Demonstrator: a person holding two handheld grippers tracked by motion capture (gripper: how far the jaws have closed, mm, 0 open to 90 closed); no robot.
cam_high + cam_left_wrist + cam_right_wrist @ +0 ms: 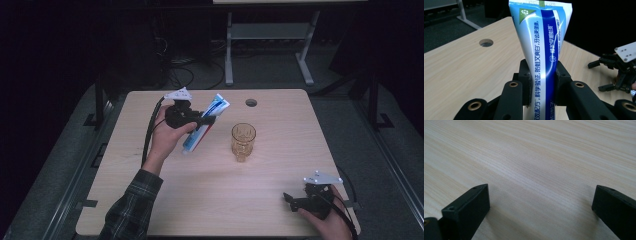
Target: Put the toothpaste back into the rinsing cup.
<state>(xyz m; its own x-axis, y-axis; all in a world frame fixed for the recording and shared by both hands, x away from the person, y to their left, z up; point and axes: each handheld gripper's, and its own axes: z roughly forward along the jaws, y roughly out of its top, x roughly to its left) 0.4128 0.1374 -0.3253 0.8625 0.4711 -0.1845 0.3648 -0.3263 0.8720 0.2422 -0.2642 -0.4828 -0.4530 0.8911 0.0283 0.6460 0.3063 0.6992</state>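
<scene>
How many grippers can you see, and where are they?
2. The left gripper is up over the table's far left, holding a toothpaste tube near the glass. The right gripper sits open at the near right edge.

A glossy plastic toothpaste tube [541,50] in blue and white catches the light. The left claw [541,85] is matt black plastic with brass-coloured metal rivets. The counter [529,157] is pale wood grain with a smooth, matt finish. An amber drinking glass [243,142] looks clear, shiny and patterned.
</scene>
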